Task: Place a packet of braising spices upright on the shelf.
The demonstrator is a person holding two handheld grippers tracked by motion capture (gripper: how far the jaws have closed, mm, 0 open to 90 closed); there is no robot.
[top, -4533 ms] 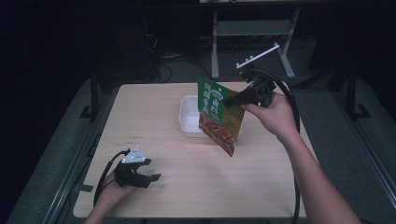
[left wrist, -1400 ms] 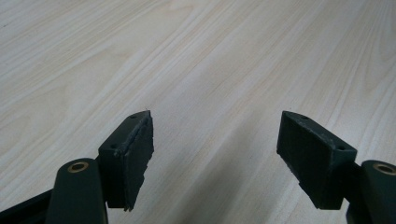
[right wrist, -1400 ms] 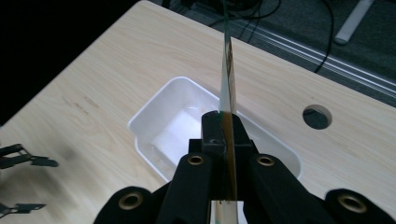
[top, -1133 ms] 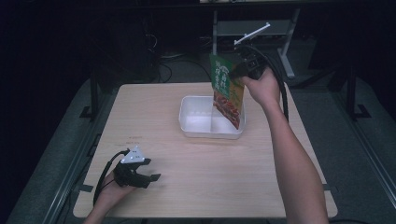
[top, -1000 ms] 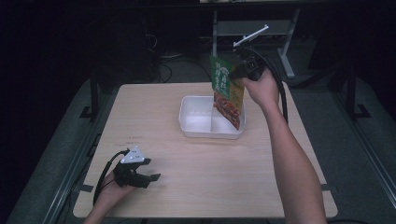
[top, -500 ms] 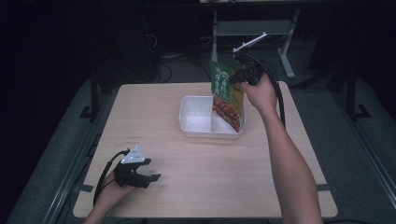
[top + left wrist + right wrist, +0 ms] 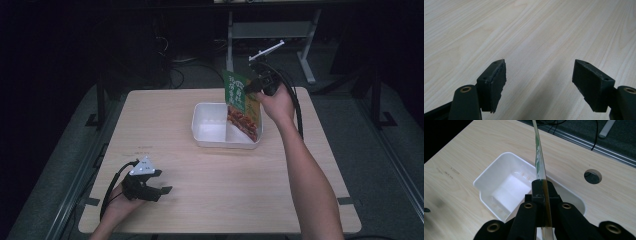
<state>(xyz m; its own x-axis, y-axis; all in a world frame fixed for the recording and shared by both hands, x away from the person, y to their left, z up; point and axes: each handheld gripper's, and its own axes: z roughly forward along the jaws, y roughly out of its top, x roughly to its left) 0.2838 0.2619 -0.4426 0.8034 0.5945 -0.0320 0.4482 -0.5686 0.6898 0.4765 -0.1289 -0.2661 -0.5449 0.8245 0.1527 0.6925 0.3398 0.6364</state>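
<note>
Black right tool clamps the green pouch above the white tub.

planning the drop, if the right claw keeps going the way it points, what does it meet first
Likely the white bin: the right claw, shut on the green packet, points down into it, though depth is unclear.

From overhead, the high view looks forward and down across the whole bench. The right gripper view, riding close above, shares its white tray; the left skims bare wood.
</note>
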